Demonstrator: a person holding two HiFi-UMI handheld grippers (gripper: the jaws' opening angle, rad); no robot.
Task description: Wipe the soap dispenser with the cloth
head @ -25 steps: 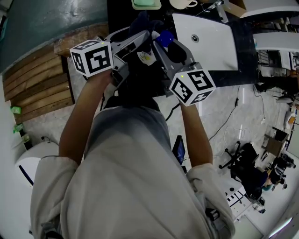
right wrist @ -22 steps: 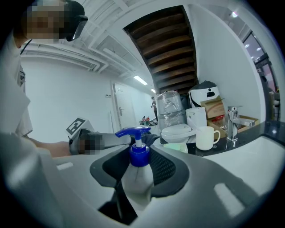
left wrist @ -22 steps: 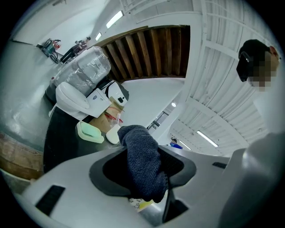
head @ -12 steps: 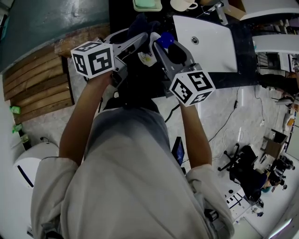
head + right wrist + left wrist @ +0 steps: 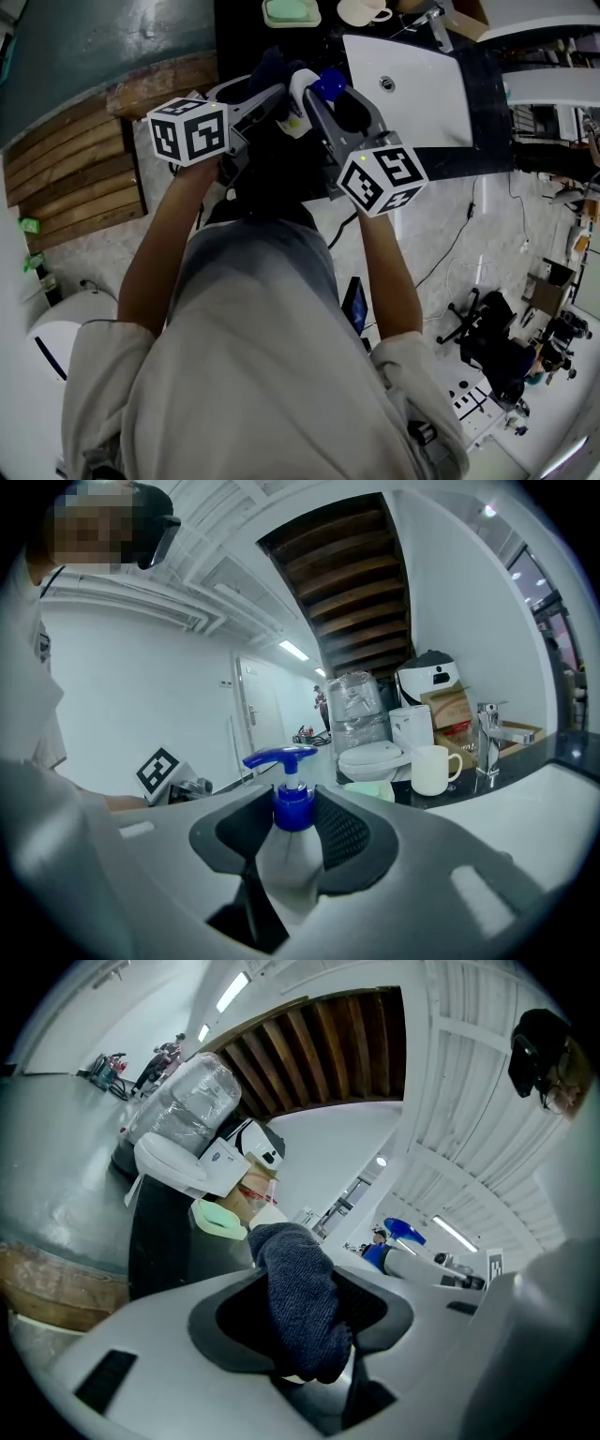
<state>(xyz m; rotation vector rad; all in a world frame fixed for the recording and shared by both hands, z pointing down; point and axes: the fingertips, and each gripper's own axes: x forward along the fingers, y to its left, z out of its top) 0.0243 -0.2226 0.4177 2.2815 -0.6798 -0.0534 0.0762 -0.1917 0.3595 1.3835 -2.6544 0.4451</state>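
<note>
A white soap dispenser [image 5: 298,101] with a blue pump [image 5: 328,82] is held above the black counter by my right gripper [image 5: 323,96]. In the right gripper view the bottle [image 5: 286,866] stands upright between the jaws of the right gripper [image 5: 291,846], which press on its sides. A dark blue cloth [image 5: 302,1309] is bunched between the jaws of my left gripper [image 5: 300,1302], which are shut on it. In the head view the cloth [image 5: 272,70] sits at the dispenser's left side, close to it; whether they touch I cannot tell. The left gripper view shows the dispenser [image 5: 412,1258] just to the right.
A white sink basin [image 5: 412,84] with a faucet [image 5: 436,21] lies to the right on the black counter. A green soap dish [image 5: 291,11] and a white mug [image 5: 361,9] stand at the counter's back. A wooden pallet [image 5: 75,169] lies on the floor to the left.
My left gripper has sunk a little with the cloth beside the dispenser. The right gripper and the dispenser have kept still.
</note>
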